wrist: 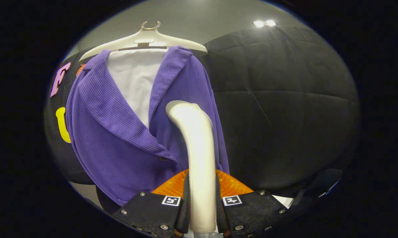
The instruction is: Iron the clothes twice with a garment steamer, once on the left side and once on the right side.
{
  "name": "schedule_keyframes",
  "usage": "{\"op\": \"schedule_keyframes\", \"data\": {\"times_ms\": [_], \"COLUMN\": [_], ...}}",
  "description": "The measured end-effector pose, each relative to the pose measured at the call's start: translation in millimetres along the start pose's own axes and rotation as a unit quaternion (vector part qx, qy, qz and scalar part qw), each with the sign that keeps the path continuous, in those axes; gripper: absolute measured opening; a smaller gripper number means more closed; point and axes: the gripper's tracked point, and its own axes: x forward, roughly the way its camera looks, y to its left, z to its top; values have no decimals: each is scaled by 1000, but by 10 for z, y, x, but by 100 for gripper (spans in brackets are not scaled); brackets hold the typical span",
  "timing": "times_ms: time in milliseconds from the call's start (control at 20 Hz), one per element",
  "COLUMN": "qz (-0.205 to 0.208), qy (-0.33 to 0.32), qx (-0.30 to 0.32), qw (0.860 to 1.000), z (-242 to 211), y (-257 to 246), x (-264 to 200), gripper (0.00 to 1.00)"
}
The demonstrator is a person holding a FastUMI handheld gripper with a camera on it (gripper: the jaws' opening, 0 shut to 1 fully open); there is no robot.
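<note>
Two fingers of the gripper point(202, 195) clamp the steamer point(199, 158) by its handle, one each side, both pressing on it. Steamer stands upright btwn them, its curved head up against the right front of the purple jacket point(119, 132), just below the lapel. Jacket hangs on a pale hanger point(146, 38), white shirt point(136, 76) inside it, w/ the black cloth wall point(284, 99) behind.

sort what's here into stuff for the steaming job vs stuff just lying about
For the job:
- garment steamer, clamped between the gripper fingers, its head up against the jacket
- purple corduroy jacket
- white hanger that holds the jacket

Just there:
- white shirt under the jacket
- ceiling lights
</note>
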Motion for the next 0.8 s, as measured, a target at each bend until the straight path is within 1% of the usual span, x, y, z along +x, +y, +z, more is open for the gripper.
{"op": "schedule_keyframes", "data": {"times_ms": [300,650,800], "qz": [-33,-39,-43], "qy": [22,61,81], "qx": [-14,-38,-46], "qw": [999,997,995], "z": [-364,-859,-1240], "y": [-150,-226,-360], "x": [56,124,39], "gripper": [32,32,32]}}
